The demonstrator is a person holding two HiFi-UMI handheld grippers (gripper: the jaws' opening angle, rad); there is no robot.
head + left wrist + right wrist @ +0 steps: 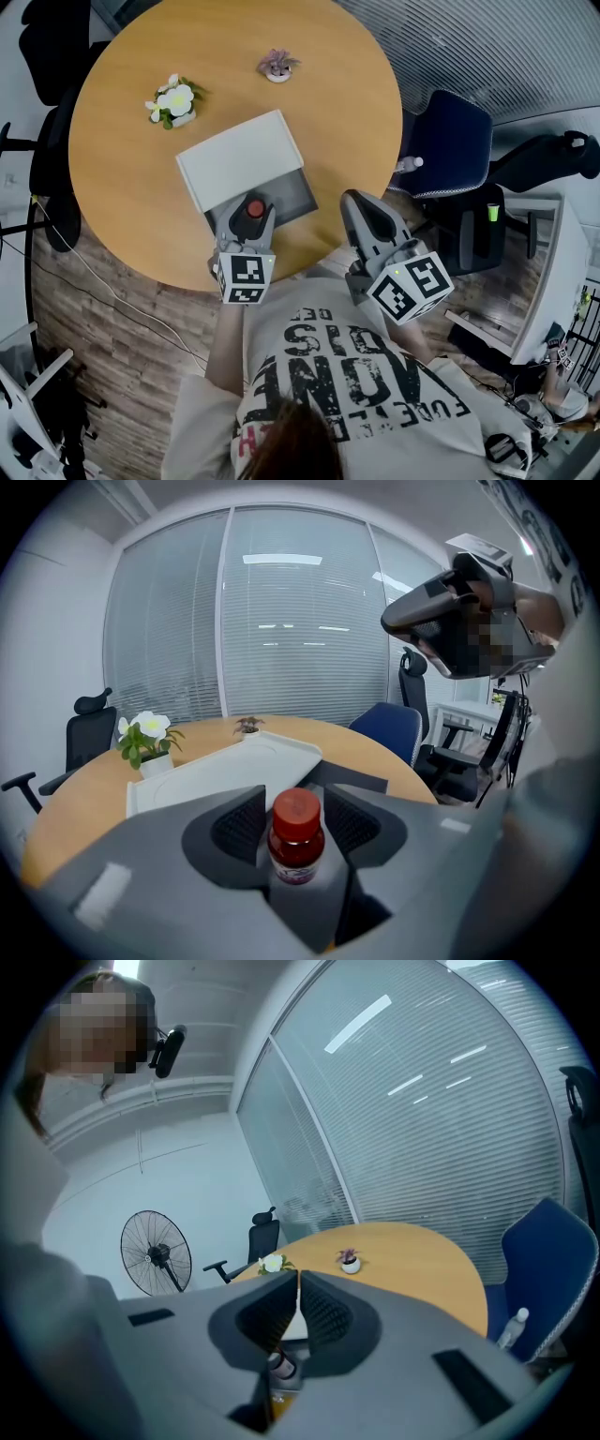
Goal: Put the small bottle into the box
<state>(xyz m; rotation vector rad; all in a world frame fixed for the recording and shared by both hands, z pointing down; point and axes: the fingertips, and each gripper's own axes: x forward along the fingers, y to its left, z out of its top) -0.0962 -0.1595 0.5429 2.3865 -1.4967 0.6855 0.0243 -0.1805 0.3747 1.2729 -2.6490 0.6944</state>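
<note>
Left gripper (294, 801) gapes wide, not pinching the small bottle (297, 841), which stands upright in the box (295, 192) by the table's (122, 187) near edge. Release step, I judge; next I back out without tipping it. My right gripper (298, 1279) is closed, empty.

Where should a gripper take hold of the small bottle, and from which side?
Take the small bottle by its round body, below the red cap, coming over the near edge of the table, one jaw each side: it stands upright and slim.
</note>
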